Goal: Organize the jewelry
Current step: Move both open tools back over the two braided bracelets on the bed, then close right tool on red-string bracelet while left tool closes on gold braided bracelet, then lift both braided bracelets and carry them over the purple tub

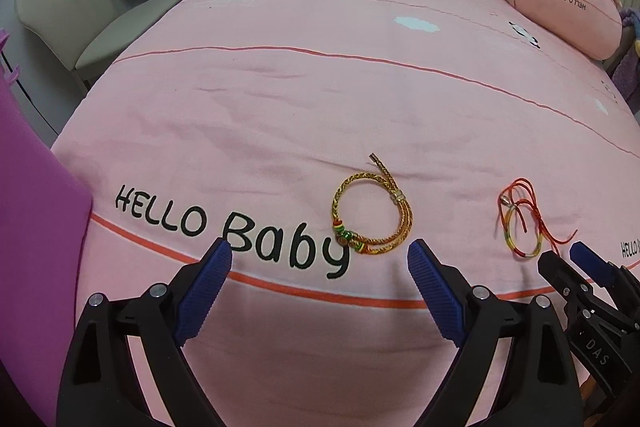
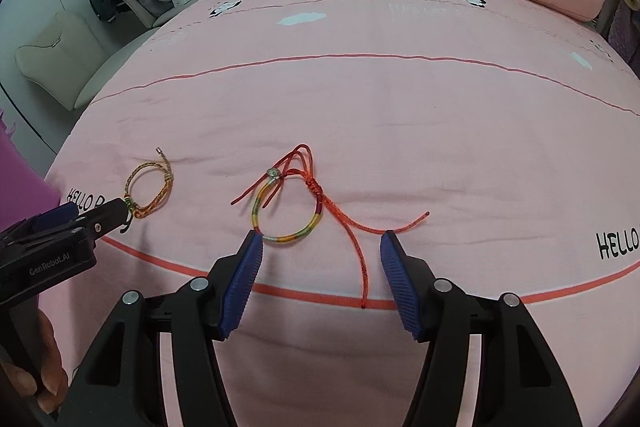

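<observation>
Left gripper: jaws apart, empty — gold braided bracelet just ahead, flat.
Right gripper: apart (nothing held) — red-cord bracelet just ahead, tails trailing right.

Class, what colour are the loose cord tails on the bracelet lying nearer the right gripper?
Red-orange. The cord tails show best in the right wrist view.

On the pink bedspread lie 2 bracelets: a red-corded one just ahead of the right gripper (jaws apart, nothing between the pads) and a gold braided one beside the left gripper.
</observation>
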`<state>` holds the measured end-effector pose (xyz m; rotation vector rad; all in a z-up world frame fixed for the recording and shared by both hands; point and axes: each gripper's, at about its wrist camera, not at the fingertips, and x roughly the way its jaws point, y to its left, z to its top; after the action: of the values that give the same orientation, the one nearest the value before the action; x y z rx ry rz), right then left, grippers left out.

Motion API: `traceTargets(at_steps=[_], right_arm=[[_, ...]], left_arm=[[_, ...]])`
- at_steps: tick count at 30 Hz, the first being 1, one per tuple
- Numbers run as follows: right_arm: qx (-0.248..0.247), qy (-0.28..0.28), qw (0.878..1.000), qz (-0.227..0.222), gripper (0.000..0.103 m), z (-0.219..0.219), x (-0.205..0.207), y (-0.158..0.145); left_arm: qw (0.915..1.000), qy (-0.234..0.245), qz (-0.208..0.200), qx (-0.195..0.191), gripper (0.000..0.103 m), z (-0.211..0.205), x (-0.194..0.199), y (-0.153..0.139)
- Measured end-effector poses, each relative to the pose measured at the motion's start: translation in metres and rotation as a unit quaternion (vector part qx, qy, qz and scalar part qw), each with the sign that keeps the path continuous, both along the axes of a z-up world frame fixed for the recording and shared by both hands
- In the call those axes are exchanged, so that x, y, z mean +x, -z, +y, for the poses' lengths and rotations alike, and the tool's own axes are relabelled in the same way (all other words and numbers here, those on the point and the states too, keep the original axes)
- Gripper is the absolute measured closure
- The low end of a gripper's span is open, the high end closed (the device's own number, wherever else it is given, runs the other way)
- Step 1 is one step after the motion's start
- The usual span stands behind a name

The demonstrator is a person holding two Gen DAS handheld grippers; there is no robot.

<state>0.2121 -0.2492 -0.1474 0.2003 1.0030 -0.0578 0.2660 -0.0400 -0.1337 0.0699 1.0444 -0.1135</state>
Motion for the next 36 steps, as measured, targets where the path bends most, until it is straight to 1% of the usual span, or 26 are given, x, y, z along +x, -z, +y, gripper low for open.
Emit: traceTargets(at_steps=[9,12,16,19,20,22,24,25,27,28,29,30,31,32,33,36], right_arm=[[-0.021,-0.001,1.000,0.005,0.044,-0.003,0.027,0.019],[-0.026,-0.001,1.000,0.002,0.044,-0.002,0.030,0.022],[-0.038,-0.001,0.999,-0.001,0.045,0.000,0.032,0.024],[-0.044,-0.002,0.999,-0.002,0.049,0.002,0.031,0.025],[-0.045,-0.003,0.999,-0.002,0.050,0.002,0.031,0.026],[-0.048,-0.004,0.999,-0.001,0.055,0.003,0.032,0.025],[-0.053,-0.008,0.999,0.002,0.066,0.004,0.031,0.025],[-0.054,-0.011,0.998,0.003,0.069,0.006,0.032,0.024],[-0.056,-0.015,0.998,0.005,0.084,0.008,0.034,0.023],[-0.057,-0.017,0.998,0.006,0.090,0.009,0.035,0.023],[-0.057,-0.018,0.998,0.008,0.098,0.009,0.035,0.023],[-0.056,-0.018,0.998,0.009,0.098,0.009,0.035,0.022],[-0.053,-0.017,0.998,0.009,0.098,0.009,0.035,0.022],[-0.049,-0.017,0.999,0.009,0.098,0.008,0.033,0.021],[-0.044,-0.016,0.999,0.009,0.099,0.007,0.031,0.020],[-0.032,-0.012,0.999,0.009,0.099,0.004,0.025,0.017]], left_arm=[[1.0000,-0.002,0.000,0.002,0.015,-0.008,0.024,0.017],[0.9999,-0.001,0.008,-0.007,0.015,-0.011,0.031,0.025],[0.9998,0.000,0.007,-0.017,0.013,-0.012,0.035,0.033],[0.9998,0.005,0.003,-0.020,0.013,-0.012,0.035,0.037],[0.9998,0.007,0.002,-0.019,0.016,-0.012,0.035,0.037],[0.9998,0.011,0.000,-0.019,0.021,-0.014,0.034,0.035],[0.9997,0.016,-0.002,-0.020,0.034,-0.017,0.032,0.033],[0.9996,0.018,-0.002,-0.022,0.038,-0.018,0.031,0.032],[0.9995,0.020,0.000,-0.026,0.049,-0.020,0.028,0.030],[0.9994,0.021,0.001,-0.026,0.053,-0.021,0.027,0.029],[0.9993,0.023,0.004,-0.029,0.063,-0.022,0.026,0.028],[0.9992,0.024,0.006,-0.032,0.077,-0.022,0.026,0.027],[0.9989,0.026,0.010,-0.039,0.083,-0.023,0.025,0.025],[0.9984,0.028,0.017,-0.047,0.093,-0.023,0.025,0.025],[0.9980,0.029,0.022,-0.051,0.097,-0.024,0.024,0.025],[0.9981,0.032,0.025,-0.047,0.097,-0.026,0.017,0.022]])
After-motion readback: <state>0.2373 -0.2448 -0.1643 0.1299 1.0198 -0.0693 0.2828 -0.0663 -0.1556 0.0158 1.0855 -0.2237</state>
